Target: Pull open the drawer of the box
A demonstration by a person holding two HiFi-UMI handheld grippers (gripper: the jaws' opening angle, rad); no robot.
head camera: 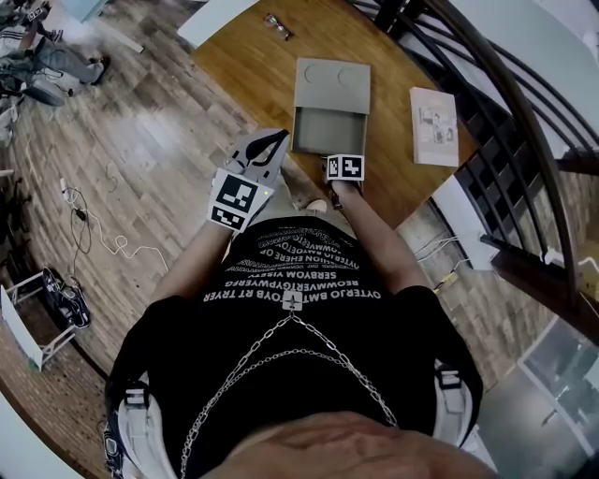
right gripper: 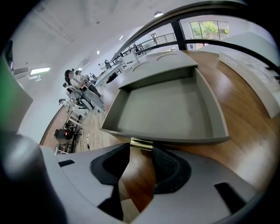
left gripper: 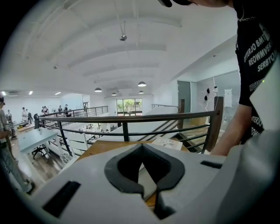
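A grey box (head camera: 332, 82) lies on the round wooden table (head camera: 248, 65). Its drawer (head camera: 328, 131) stands pulled out toward me, and it is empty (right gripper: 166, 109). My right gripper (head camera: 331, 161) sits at the drawer's front edge. In the right gripper view its jaws (right gripper: 141, 149) are shut on the small brass handle (right gripper: 141, 143), one pad on each side. My left gripper (head camera: 270, 142) hovers left of the drawer, shut with nothing in it. In the left gripper view it (left gripper: 141, 146) points over the table toward the railing.
A thin book (head camera: 434, 126) lies on the table right of the box, and a pair of glasses (head camera: 276, 25) at the far edge. A dark curved railing (head camera: 510, 122) borders the table on the right. Cables lie on the wood floor (head camera: 94, 234) at left.
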